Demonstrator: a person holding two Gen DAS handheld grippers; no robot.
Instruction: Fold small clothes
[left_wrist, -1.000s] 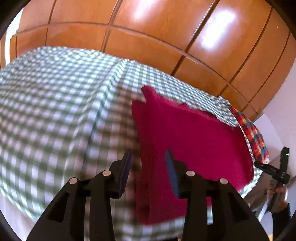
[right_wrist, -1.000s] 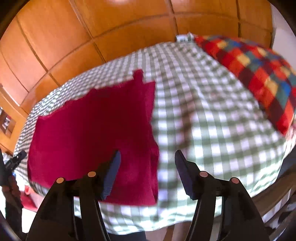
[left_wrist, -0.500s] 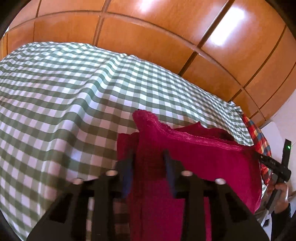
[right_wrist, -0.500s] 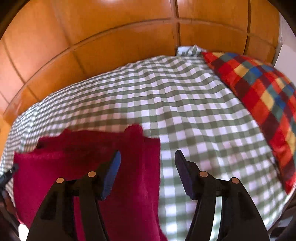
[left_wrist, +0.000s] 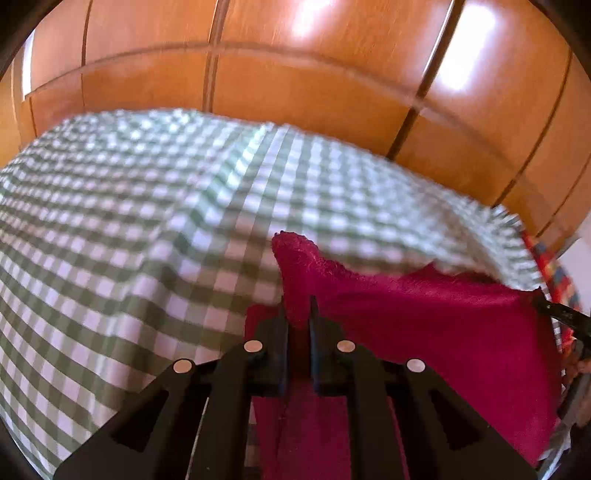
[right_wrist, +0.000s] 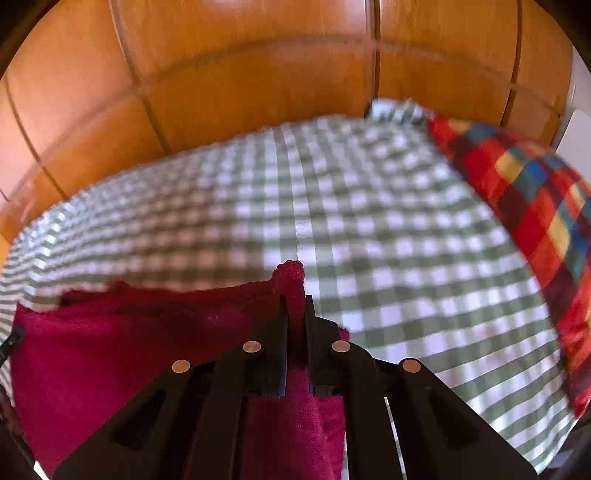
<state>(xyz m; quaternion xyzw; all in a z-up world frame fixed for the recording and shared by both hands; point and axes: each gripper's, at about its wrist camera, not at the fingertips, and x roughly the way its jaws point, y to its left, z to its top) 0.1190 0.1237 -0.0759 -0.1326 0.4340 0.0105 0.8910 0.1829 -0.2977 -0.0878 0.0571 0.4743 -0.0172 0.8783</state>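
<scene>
Item: red terry cloth (left_wrist: 424, 332), small garment/towel type, lying on green-check bedspread (left_wrist: 147, 240), near edge closest to cams. Wood panelling (left_wrist: 295, 92) behind bed; multicolour plaid pillow (right_wrist: 535, 192) at far right of bed in right wrist view.

L gripper (left_wrist: 297, 314): jaws have just been closing, now pinched on the cloth's left near corner; corner tip pokes up past the fingertips. Fabric clearly betw. pads.

R gripper (right_wrist: 295, 310): jaws likewise just closing, now clenched on the right near corner, tip of fabric standing above the fingers. Other gripper's black tip (left_wrist: 554, 314) visible at right edge of left wrist view, at far side of cloth.

Cloth condition: near edge lifted and pulled fairly taut betw. the two grips; rest sags onto bedspread, w/ a lower layer showing beneath, so prob. already doubled once. Exact layer count: can't tell.

Step in hand (est.): both-corner grasp done, start of a fold.

Next move calls for: raise both corners together, carry them away across the cloth toward far edge, keep even tension so edge stays straight, lay down aligned, then release. Risk: uneven travel = skewed fold; thick terry may slip from pads.
</scene>
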